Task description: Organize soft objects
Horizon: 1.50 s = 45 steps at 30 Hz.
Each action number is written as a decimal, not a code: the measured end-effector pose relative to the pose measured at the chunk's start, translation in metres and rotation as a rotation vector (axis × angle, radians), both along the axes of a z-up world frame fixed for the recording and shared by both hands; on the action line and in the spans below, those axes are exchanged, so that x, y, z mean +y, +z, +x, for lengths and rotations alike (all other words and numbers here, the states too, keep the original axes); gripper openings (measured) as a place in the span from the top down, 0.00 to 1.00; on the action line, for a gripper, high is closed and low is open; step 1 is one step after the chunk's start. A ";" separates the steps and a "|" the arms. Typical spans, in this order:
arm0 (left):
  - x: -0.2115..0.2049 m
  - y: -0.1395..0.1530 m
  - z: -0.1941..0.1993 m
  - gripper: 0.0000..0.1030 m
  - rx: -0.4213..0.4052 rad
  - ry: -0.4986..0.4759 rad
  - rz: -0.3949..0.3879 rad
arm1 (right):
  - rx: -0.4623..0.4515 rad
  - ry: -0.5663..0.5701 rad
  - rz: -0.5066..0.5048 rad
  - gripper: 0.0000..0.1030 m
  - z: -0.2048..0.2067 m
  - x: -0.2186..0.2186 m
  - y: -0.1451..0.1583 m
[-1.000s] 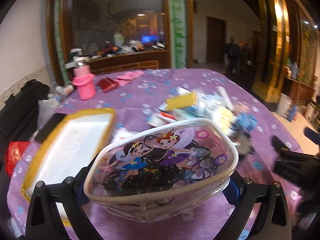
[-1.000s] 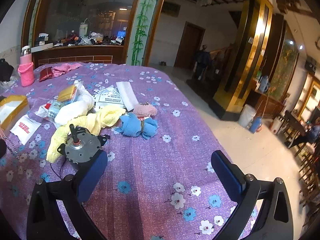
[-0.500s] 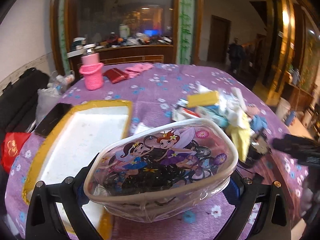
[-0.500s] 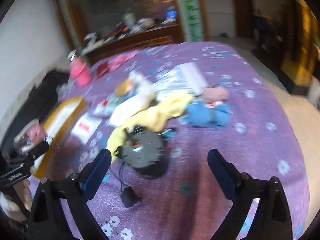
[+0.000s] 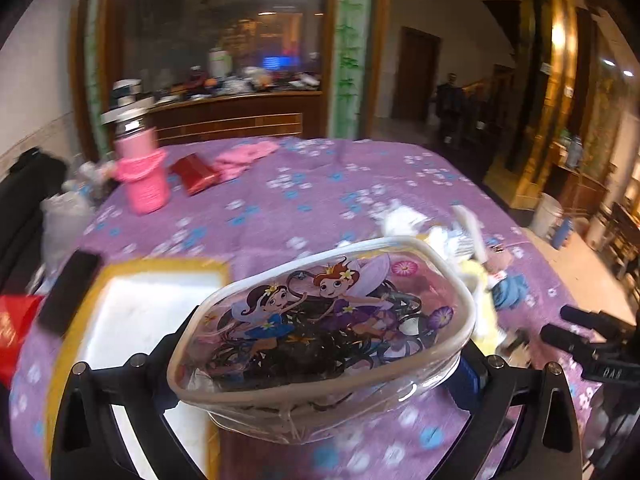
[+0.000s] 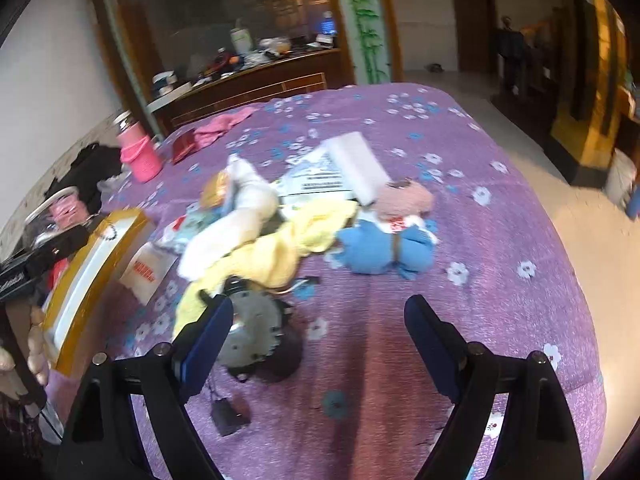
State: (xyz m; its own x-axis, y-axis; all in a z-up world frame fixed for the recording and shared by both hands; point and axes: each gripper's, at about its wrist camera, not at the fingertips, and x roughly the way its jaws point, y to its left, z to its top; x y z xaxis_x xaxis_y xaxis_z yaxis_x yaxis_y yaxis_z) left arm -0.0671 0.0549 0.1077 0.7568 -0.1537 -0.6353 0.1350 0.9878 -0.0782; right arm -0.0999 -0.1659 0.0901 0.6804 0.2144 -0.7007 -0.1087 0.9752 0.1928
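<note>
Your left gripper (image 5: pixel 320 364) clamps the cartoon pouch (image 5: pixel 320 328); right gripper (image 6: pixel 320 336) is closing on nothing — the motor (image 6: pixel 250 330) at nine o'clock could snag it.

Right gripper (image 6: pixel 318 332) fingers closing on nothing, yellow cloth (image 6: pixel 276 246), blue cloth (image 6: pixel 384 248), purple tablecloth (image 6: pixel 500 240)

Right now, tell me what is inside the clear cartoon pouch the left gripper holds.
Through the clear cartoon pouch shows a dark tangle of thin black strands. The printed fairies cover part of it, so what the strands are, and anything beneath them, stays unseen.
</note>
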 end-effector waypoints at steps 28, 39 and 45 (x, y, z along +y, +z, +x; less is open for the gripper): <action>0.038 -0.012 -0.035 0.04 0.033 -0.044 -0.060 | -0.055 0.169 0.010 0.16 0.035 0.058 0.050; -0.053 -0.068 0.023 0.21 0.097 -0.327 0.342 | -0.021 -0.008 0.003 0.16 0.022 -0.025 0.042; -0.063 -0.070 0.021 0.76 0.218 -0.384 0.244 | 0.016 -0.122 0.065 0.16 0.044 -0.083 0.031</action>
State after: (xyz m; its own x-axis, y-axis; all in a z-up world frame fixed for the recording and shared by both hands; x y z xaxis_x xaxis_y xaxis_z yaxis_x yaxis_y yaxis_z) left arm -0.0463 -0.0078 0.0381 0.5206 -0.2222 -0.8244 0.4985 0.8630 0.0821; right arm -0.0560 -0.2489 0.1211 0.6931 0.1762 -0.6990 0.0135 0.9663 0.2569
